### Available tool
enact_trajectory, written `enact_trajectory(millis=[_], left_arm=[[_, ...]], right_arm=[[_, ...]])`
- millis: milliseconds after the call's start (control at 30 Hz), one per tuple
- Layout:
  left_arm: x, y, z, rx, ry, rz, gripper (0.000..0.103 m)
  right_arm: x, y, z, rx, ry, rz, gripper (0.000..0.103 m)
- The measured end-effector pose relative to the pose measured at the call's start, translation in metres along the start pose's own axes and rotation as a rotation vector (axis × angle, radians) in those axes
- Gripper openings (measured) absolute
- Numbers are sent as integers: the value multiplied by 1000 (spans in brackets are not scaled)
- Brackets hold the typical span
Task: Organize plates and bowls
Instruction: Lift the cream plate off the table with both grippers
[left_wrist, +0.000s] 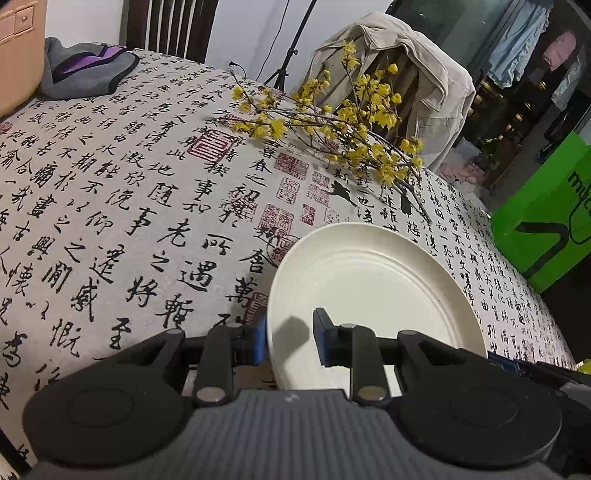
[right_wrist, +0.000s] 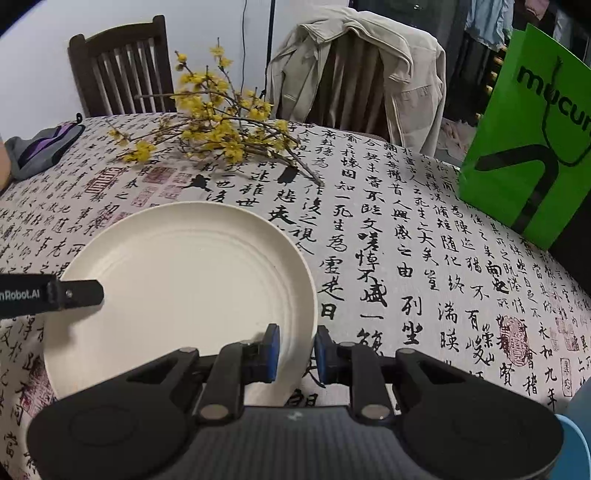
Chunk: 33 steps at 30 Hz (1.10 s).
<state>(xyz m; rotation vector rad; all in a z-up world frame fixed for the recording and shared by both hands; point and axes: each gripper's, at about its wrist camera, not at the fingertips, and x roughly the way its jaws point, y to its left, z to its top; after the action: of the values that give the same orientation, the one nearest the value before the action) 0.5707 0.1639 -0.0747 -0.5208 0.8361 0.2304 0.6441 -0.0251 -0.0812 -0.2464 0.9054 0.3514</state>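
Plate (right_wrist: 184, 280) sits flat on the table (right_wrist: 406, 258), cream, ridged rings inside, nothing on it. Left to right in the right wrist view: grey-purple cloth (right_wrist: 40, 147) at the far left edge of the table, dark wooden chair (right_wrist: 118, 66) behind it, yellow-flowered branches (right_wrist: 210, 129) lying on the cloth past the plate, beige jacket (right_wrist: 354, 74) draped over a second chair, green paper bag (right_wrist: 528, 147) standing at the far right. Left gripper (left_wrist: 290, 339) straddles the plate's left rim: one blue pad (left_wrist: 260, 341) outside the rim, the other over the plate's inner surface, wide gap between them, not clamped on anything. Same gripper shows in the right wrist view as a black finger (right_wrist: 74, 295) reaching in over the plate's left edge. Right gripper (right_wrist: 297, 352) straddles the plate's near-right rim: left pad (right_wrist: 271, 352) over the plate, right pad outside over the table, jaws parted with the rim in the gap; cannot tell if either pad touches the rim, no squeeze visible. Left wrist view also shows the plate (left_wrist: 373, 295) at lower right of the table (left_wrist: 110, 221), branches (left_wrist: 351, 122) beyond it, and a tan box (left_wrist: 18, 51) at the far left next to the cloth (left_wrist: 85, 68). Something blue (right_wrist: 576, 443) at the lower right corner of the right wrist view, too cropped to identify.
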Motion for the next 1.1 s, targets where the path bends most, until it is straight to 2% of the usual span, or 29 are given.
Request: enact_trajectory(millis=[333, 1100], left_arm=[[-12, 2, 5, 2, -43, 8, 26], [-42, 3, 13, -4, -133, -35, 26]], right_arm=[[-11, 4, -1, -37, -56, 34, 20], [-38, 2, 5, 3, -163, 54, 19]])
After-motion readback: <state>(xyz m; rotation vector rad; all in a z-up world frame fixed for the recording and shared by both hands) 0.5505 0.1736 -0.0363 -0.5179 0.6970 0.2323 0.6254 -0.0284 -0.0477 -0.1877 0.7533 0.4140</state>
